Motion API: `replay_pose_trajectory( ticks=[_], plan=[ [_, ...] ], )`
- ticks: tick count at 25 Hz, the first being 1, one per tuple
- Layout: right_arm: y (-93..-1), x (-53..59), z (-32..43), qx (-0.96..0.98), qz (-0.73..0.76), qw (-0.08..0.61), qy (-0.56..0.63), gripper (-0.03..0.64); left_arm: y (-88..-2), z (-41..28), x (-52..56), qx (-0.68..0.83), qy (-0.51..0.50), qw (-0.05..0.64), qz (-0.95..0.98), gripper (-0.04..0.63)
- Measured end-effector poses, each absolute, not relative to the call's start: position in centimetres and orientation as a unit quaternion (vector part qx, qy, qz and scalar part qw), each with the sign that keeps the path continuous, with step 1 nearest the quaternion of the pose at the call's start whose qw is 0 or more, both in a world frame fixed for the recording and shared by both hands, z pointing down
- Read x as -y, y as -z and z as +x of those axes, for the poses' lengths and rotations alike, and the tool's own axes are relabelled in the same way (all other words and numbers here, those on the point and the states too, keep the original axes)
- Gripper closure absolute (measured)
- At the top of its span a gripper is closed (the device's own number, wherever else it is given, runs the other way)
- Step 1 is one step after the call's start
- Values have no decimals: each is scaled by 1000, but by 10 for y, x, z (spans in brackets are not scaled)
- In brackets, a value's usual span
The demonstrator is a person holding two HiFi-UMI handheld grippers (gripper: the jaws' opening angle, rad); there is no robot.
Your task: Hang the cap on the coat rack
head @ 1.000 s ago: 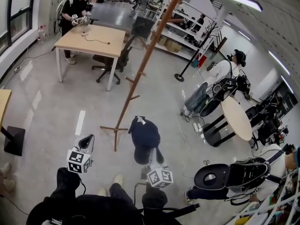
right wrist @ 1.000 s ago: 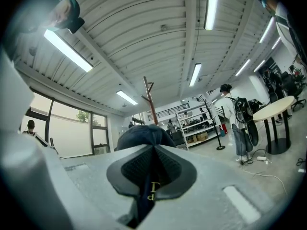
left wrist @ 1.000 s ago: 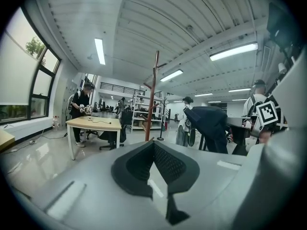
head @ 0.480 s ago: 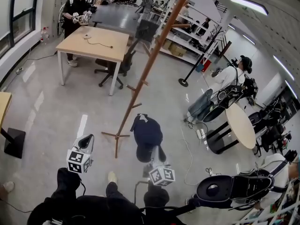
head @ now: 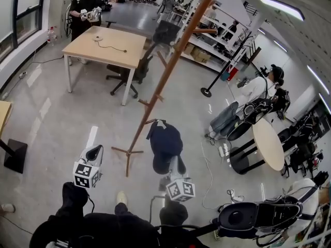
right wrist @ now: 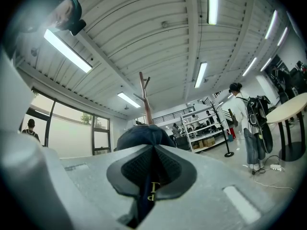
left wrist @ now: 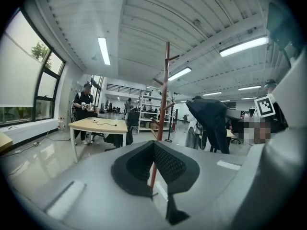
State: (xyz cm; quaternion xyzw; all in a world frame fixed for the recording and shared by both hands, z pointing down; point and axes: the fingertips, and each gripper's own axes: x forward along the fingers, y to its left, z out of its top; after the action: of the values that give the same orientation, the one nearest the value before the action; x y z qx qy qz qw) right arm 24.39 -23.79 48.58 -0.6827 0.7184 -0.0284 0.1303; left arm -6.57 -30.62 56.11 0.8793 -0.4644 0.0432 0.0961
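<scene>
The tall wooden coat rack point(head: 161, 84) stands on the floor ahead of me, its base just left of the cap. The dark navy cap point(head: 164, 142) hangs in the air to the right of the pole, and my right gripper point(head: 174, 165) is shut on its lower edge. In the right gripper view the cap point(right wrist: 143, 136) fills the space past the jaws point(right wrist: 154, 151), with the rack top point(right wrist: 144, 91) behind it. My left gripper point(head: 94, 152) is held low to the left of the rack, shut and holding nothing. The left gripper view shows the rack point(left wrist: 165, 90) and the cap point(left wrist: 211, 121) beyond its jaws point(left wrist: 153, 150).
A wooden table point(head: 103, 44) with an office chair point(head: 129, 68) stands at the back left, with a person point(head: 84, 6) behind it. To the right are a round table point(head: 269, 144), a person with bags point(head: 261, 89), a stanchion point(head: 207, 92) and a black bag point(head: 256, 216).
I have stepped a little forward; the rack and room sit slightly nearer. The cap, still in the right gripper, has shifted a bit right and up. The left gripper holds its place.
</scene>
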Motion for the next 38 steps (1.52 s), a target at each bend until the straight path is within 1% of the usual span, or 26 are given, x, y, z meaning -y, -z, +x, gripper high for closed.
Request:
replay_pose_trajectory(
  ticks=[10,20,38],
  plan=[
    [-458,274,257,-718,-680,147,12,606,-550,-49,337,462,-43,91,881,592],
    [-447,306,266,-720,-675,160,7,606,-550,-48,359,475,-45,93,874,592],
    [-459,340,264,-729,-667,154,18,606,-559,-52,383,490,-46,101,865,592]
  ],
)
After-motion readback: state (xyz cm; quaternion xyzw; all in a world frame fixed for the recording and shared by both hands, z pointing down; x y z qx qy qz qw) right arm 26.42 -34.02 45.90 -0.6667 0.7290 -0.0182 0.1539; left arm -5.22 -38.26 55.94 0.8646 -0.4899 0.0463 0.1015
